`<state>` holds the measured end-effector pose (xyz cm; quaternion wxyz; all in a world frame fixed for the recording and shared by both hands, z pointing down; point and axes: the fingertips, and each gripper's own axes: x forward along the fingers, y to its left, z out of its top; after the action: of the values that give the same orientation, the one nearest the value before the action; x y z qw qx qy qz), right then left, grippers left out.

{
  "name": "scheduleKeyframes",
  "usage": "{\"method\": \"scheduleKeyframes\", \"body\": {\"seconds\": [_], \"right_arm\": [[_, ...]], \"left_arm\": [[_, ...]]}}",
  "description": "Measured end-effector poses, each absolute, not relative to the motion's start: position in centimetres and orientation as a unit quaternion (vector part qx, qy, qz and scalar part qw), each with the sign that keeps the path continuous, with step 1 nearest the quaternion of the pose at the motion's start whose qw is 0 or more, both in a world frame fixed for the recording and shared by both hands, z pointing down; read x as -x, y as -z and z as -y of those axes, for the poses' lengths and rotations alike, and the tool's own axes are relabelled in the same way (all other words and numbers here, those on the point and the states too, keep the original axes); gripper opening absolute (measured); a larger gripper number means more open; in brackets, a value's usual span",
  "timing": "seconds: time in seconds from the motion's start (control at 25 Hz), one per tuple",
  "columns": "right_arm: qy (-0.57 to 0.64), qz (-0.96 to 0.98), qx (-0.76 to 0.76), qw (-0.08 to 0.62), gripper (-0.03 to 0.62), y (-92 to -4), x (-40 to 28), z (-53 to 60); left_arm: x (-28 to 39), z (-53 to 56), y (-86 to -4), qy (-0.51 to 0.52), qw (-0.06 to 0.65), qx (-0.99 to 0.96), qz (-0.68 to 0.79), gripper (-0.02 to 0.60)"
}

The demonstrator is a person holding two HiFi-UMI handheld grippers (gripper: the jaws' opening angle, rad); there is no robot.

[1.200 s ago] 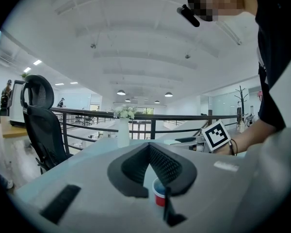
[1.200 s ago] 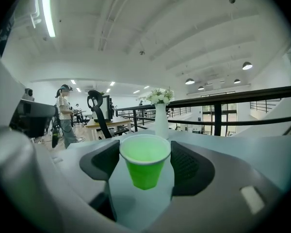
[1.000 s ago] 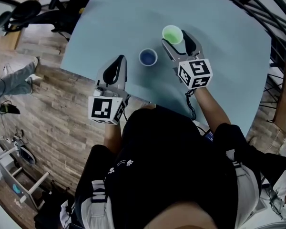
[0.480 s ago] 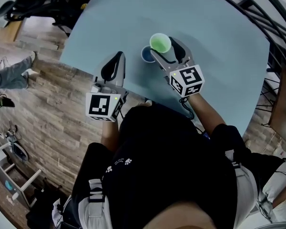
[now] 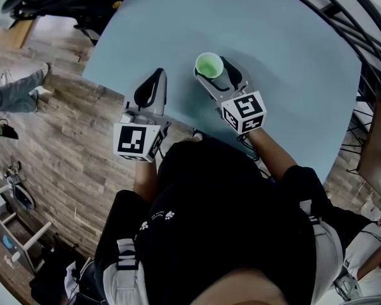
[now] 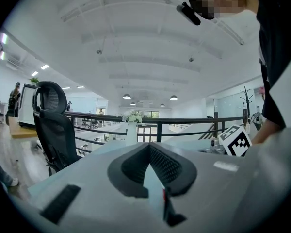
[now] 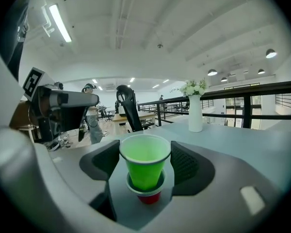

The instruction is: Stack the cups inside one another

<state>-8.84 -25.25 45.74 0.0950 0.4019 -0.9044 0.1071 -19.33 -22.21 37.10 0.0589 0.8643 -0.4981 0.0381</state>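
My right gripper (image 5: 213,70) is shut on a green cup (image 5: 209,64) over the pale blue table (image 5: 292,56). In the right gripper view the green cup (image 7: 144,161) stands upright between the two black pads, its bottom nested in a lower cup (image 7: 149,196) with a red base. From the head view that lower cup is hidden under the green one. My left gripper (image 5: 154,81) hovers near the table's front left edge, jaws shut with nothing in them; its closed tips (image 6: 148,147) show in the left gripper view.
A white vase with flowers (image 7: 195,113) stands at the table's far side. A black office chair (image 6: 51,125) is off the table's left corner on the wooden floor. A metal railing (image 5: 343,11) runs along the right. Another person's legs (image 5: 13,97) are at far left.
My right gripper carried the green cup leftward to the blue-lined cup and set it down into it; that cup no longer shows from above. The left gripper stayed put.
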Motion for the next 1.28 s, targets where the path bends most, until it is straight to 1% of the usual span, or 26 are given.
{"method": "scheduleKeyframes", "body": {"seconds": [0.92,1.28], "right_arm": [[-0.113,0.894,-0.403,0.160,0.345,-51.0,9.5,25.8],[-0.117,0.891,-0.401,0.175,0.347,-52.1,10.0,26.0]], "left_arm": [[20.8,22.5,-37.4,-0.045,0.061,-0.860,0.504,-0.012],[21.1,23.0,-37.4,-0.043,0.060,-0.862,0.502,-0.012]]}}
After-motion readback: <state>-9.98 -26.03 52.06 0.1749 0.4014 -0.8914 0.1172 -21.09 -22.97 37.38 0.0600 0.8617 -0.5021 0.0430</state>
